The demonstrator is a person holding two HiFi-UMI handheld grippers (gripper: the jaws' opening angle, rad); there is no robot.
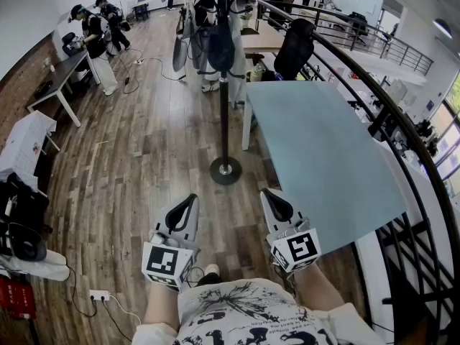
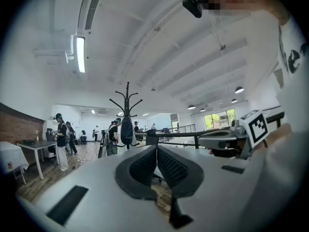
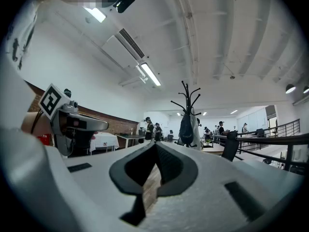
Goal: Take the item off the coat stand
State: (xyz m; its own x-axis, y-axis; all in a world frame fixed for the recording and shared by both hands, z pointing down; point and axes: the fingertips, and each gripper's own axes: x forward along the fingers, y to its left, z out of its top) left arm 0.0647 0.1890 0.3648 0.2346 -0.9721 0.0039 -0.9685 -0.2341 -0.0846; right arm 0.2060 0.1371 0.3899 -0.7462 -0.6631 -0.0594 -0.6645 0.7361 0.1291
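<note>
A black coat stand [image 1: 224, 113] rises from a round base on the wood floor ahead of me. A dark bag [image 1: 221, 45] hangs from its upper hooks; it shows as the dark bag [image 2: 126, 131] in the left gripper view and as the dark bag [image 3: 186, 128] in the right gripper view. My left gripper [image 1: 188, 201] and right gripper [image 1: 267, 194] are held low near my body, well short of the stand. Both are shut with nothing between the jaws.
A pale blue table [image 1: 323, 157] stands to the right of the stand, with a black railing [image 1: 402, 128] beyond it. Several people [image 1: 97, 38] work at the far left and back. A white desk [image 1: 61, 74] lines the left brick wall. A power strip [image 1: 99, 295] lies on the floor.
</note>
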